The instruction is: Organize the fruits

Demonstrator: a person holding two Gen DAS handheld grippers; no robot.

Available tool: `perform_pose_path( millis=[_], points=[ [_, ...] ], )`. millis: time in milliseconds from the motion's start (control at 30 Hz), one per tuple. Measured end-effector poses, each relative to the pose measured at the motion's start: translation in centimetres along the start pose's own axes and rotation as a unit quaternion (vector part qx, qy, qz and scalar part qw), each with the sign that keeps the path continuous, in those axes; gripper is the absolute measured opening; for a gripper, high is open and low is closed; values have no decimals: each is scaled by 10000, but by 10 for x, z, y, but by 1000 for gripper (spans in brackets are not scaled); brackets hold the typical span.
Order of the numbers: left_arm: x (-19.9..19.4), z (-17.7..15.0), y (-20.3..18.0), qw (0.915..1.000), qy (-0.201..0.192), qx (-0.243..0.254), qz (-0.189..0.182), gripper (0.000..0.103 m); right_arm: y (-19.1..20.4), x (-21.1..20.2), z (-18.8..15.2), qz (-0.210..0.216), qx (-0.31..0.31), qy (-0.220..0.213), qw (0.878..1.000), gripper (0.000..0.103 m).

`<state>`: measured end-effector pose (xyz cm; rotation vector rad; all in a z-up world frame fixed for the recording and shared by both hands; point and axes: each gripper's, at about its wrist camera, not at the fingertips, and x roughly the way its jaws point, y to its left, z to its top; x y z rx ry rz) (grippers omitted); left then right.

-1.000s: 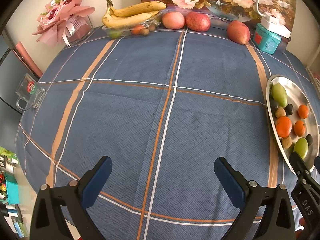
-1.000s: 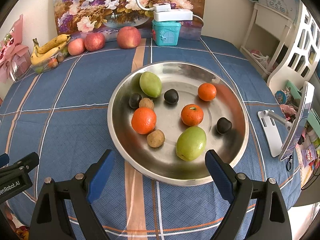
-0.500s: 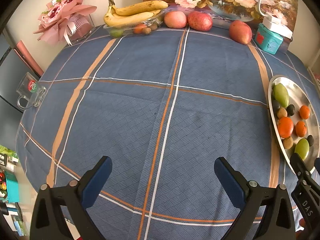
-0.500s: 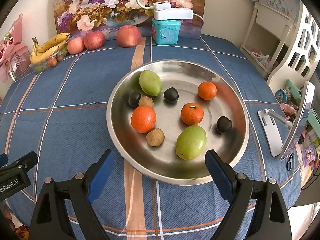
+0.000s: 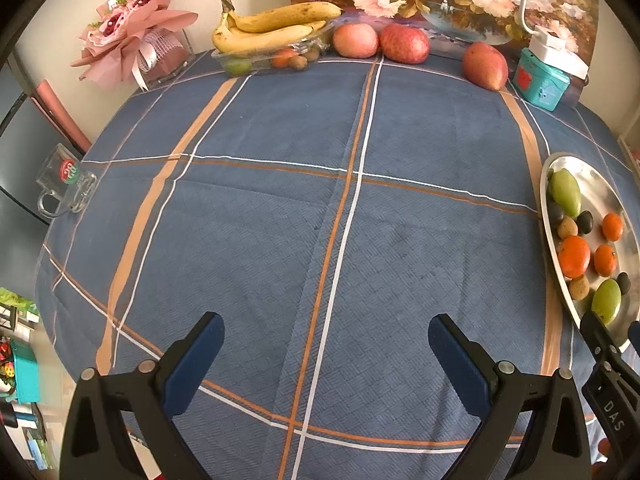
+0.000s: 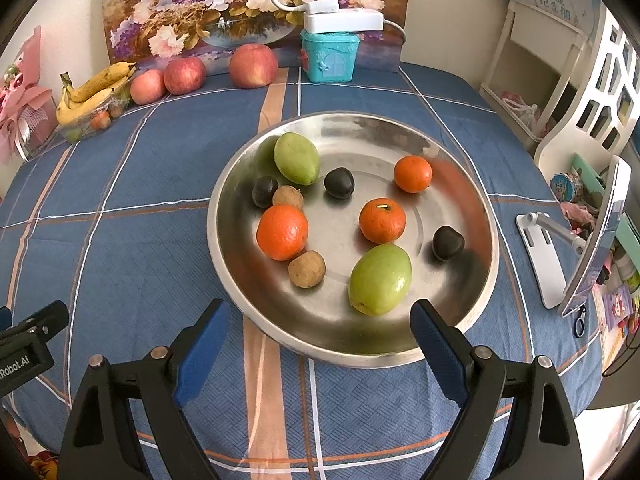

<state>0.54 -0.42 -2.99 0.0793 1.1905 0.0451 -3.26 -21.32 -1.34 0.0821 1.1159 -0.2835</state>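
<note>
A round steel plate (image 6: 472,184) lies on the blue checked tablecloth and holds two green mangoes (image 6: 379,279), three oranges (image 6: 282,232), dark plums (image 6: 339,182) and small brown fruits (image 6: 307,268). My right gripper (image 6: 320,328) hovers open above the plate's near rim, with nothing between its blue pads. My left gripper (image 5: 326,344) stands open over bare cloth left of the plate (image 5: 600,184). At the table's far edge sit bananas (image 5: 268,30) on a clear tray of small fruits (image 5: 244,66), plus three red apples (image 5: 404,43).
A teal box (image 6: 329,56) with a white lamp base stands at the back. A pink bouquet (image 5: 128,36) fills the far left corner, and a glass mug (image 5: 66,186) sits at the left edge. A tablet stand (image 6: 560,248) is right of the plate.
</note>
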Motion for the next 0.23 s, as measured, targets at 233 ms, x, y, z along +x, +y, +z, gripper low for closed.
perform_pose_path(
  millis=[233],
  points=[
    [-1,1,1,10000,-23,9,17,103,-2,0,0,5,10,12,10000,91]
  ],
)
